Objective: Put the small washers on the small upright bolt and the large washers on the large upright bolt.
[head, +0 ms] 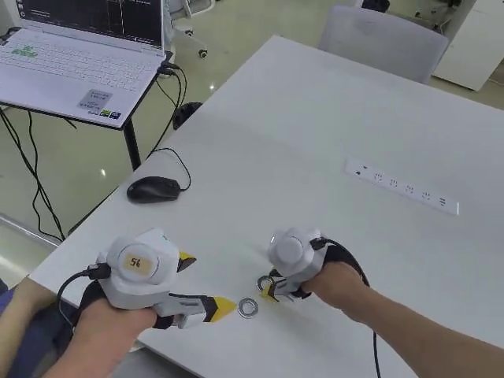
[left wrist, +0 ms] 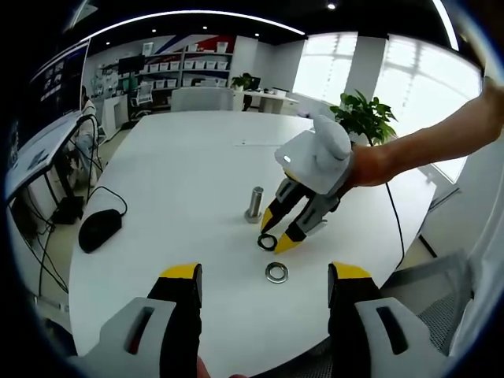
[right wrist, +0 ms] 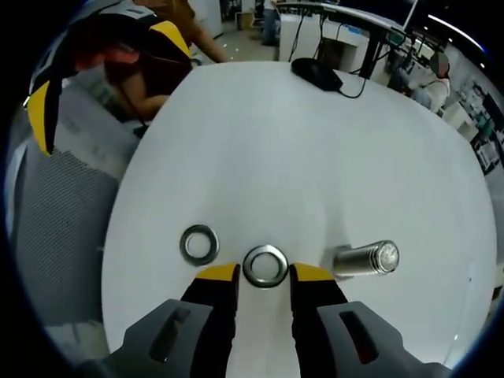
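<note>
My right gripper points down at the white table, its yellow tips closed on either side of a steel washer, which rests against the tabletop. A second washer lies flat just left of it. An upright steel bolt stands close on the right. In the left gripper view, the right gripper holds its washer in front of the bolt. My left gripper is open, with the loose washer on the table between and beyond its tips. From the head view, the left gripper is beside the loose washer.
A black mouse with its cable lies near the table's left edge. A white power strip sits on the right. A laptop stands on a side table to the left. A grey chair is at the far side.
</note>
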`<state>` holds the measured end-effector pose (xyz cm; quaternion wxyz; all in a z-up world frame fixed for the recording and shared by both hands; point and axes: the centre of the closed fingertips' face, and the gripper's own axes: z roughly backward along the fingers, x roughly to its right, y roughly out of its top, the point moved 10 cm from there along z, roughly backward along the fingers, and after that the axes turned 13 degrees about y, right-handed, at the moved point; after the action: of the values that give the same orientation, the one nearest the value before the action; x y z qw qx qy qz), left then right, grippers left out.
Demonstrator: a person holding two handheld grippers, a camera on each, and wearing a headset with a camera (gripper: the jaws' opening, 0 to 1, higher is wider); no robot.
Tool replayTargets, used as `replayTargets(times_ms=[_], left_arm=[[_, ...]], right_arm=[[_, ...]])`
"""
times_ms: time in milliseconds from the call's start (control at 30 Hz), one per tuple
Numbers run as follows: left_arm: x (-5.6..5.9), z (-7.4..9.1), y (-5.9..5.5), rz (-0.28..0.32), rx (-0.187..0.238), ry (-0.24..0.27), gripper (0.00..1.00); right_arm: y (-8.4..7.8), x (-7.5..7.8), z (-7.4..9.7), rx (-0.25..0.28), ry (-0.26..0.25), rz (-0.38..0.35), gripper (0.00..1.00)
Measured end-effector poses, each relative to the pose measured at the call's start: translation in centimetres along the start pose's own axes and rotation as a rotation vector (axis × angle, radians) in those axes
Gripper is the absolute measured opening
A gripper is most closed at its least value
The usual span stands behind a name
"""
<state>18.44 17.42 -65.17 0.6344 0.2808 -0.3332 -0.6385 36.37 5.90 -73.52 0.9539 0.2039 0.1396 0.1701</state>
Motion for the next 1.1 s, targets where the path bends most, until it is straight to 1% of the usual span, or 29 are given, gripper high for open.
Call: replayTargets(times_ms=[100, 200, 333, 433, 533, 633, 867, 967, 1100], left_arm=[[0.2, -0.1, 0.0, -0.005, -0.002, -0.005, 0.64], [0.4, -0.1, 0.1, -0.008, -0.001, -0.009, 0.64], [0.5, -0.1, 0.1, -0.013, -0.002, -0.01, 0.64], [0.3, 0.1, 0.0, -0.009, 0.0, -0.004, 0.64], [0.0, 0.3, -0.1, -0.004, -0.001, 0.004, 0.64], [-0.1, 0.3, -0.1, 0.002, 0.002, 0.008, 0.64], [0.0, 0.3, -0.2, 0.0, 0.0, 0.006, 0.64], [0.0, 0.3, -0.1, 0.002, 0.002, 0.005, 0.64], [0.0, 0.3, -0.1, 0.002, 0.004, 0.004, 0.64]], right_arm=[[-0.1, 0.1, 0.0, 0.008, -0.001, -0.008, 0.26], [-0.1, 0.0, 0.0, 0.001, -0.004, 0.004, 0.25], [-0.1, 0.0, 0.1, 0.002, -0.013, -0.021, 0.23], [-0.3, -0.6, 0.1, -0.013, -0.014, -0.017, 0.23], [-0.5, -0.9, 0.3, -0.024, -0.027, -0.009, 0.23], [-0.9, -1.2, 0.4, -0.026, -0.028, -0.015, 0.23], [-1.3, -1.6, 1.4, -0.018, -0.045, -0.035, 0.23], [-1.3, -1.7, 2.2, 0.005, -0.056, -0.055, 0.23], [-1.3, -1.8, 3.1, 0.016, -0.071, -0.066, 0.23]])
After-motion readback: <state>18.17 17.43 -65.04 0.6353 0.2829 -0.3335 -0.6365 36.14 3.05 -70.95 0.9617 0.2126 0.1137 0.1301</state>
